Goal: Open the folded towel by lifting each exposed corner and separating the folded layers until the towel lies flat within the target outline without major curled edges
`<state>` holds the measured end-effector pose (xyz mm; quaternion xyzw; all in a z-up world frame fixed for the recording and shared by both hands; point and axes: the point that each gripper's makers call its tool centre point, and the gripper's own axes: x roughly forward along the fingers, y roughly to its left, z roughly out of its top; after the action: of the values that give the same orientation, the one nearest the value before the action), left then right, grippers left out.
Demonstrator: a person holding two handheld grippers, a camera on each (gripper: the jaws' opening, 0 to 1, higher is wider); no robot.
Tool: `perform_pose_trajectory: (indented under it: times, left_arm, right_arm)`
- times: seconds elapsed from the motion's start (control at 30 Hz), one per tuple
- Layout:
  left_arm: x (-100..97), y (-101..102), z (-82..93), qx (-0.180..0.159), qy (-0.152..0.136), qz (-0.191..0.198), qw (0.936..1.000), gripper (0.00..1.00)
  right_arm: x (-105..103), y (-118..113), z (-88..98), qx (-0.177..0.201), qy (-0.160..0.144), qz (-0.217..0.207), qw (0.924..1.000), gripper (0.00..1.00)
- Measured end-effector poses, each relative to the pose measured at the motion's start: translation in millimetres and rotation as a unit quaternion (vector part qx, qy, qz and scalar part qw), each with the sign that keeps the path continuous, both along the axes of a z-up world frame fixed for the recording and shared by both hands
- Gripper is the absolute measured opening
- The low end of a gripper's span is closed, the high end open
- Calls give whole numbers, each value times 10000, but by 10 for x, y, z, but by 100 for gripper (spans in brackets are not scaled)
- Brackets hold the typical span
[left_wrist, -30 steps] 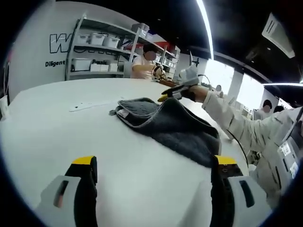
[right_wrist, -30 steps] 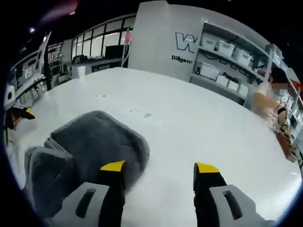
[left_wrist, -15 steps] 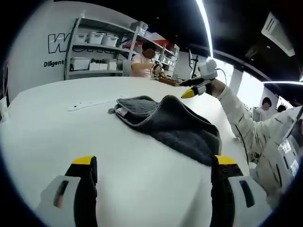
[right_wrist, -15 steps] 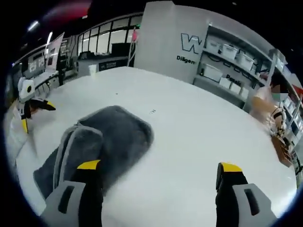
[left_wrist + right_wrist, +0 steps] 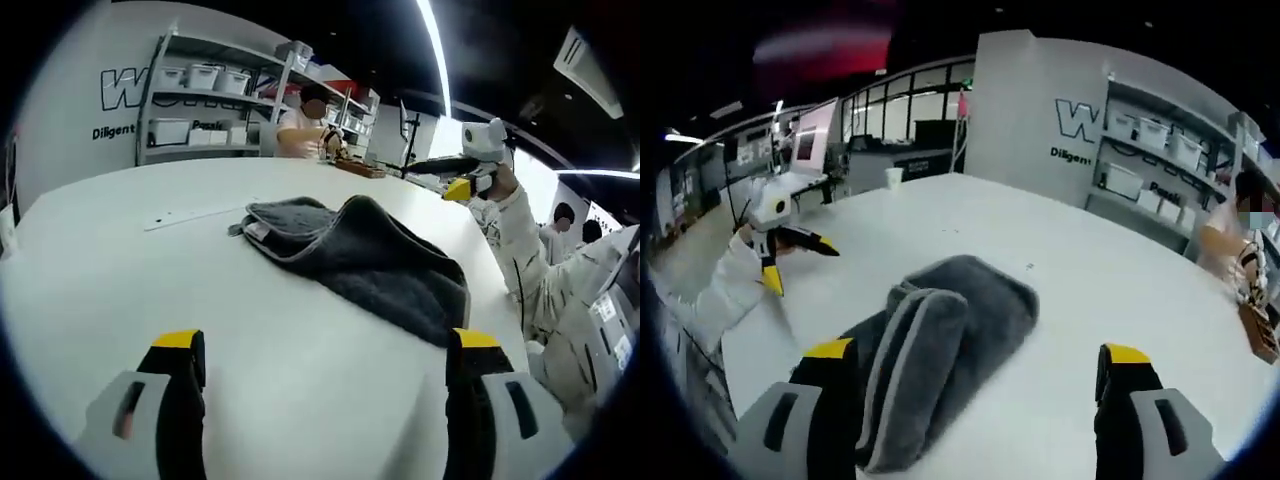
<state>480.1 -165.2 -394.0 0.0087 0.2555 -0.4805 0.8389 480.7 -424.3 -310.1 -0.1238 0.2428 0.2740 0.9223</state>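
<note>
In the left gripper view, the left gripper is hovering low over the round white table, its yellow-tipped jaws standing wide apart with nothing between them. The folded dark grey terry towel is lying mid-table, well apart from those jaws, with one layer humping up. Beyond it the right gripper is hanging above the far table edge, its jaws spread. Grey shelving with white bins is standing behind.

The right gripper view is showing the towel rolled into a thick fold near its own spread jaws, with bare tabletop open rightward. The towel's near end is cut off below.
</note>
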Motion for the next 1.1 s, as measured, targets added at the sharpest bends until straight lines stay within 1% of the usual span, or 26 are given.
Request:
perform_pose_trajectory:
  times: [0.03,0.2,0.33,0.4,0.5,0.57,0.6,0.73,0.83,1.0,1.1]
  left_arm:
    - [1,1,-4,15,4,-3,10000,99]
    - [-2,3,6,19,-6,-3,10000,99]
    - [5,7,11,28,-7,8,10000,99]
    - [3,8,11,42,-14,2,10000,99]
    - [1,5,16,35,-21,4,10000,99]
    - [-1,2,13,36,-16,-3,10000,99]
    - [-6,0,8,39,-14,0,10000,99]
    - [-19,-5,1,55,-24,-9,10000,99]
    - [-21,-8,0,45,-19,-9,10000,99]
    - [-16,-2,-5,53,-18,-8,10000,99]
    - [-20,-3,-5,53,-23,-13,10000,99]
  right_arm:
    - [-64,52,-39,-35,85,50,9999,98]
    - [-272,204,-184,-221,257,243,9991,99]
    - [-352,277,-254,-204,231,240,9992,99]
    - [-444,329,-331,-281,279,340,9986,99]
    - [-525,399,-411,-258,281,350,9987,99]
    - [-591,438,-494,-377,323,474,9976,99]
    - [-614,456,-528,-383,336,465,9976,99]
    - [-632,511,-578,-287,265,391,9985,99]
    - [-641,576,-621,-286,247,396,9985,99]
    - [-646,650,-634,-141,179,375,9990,98]
    - [-625,666,-628,-152,142,336,9992,97]
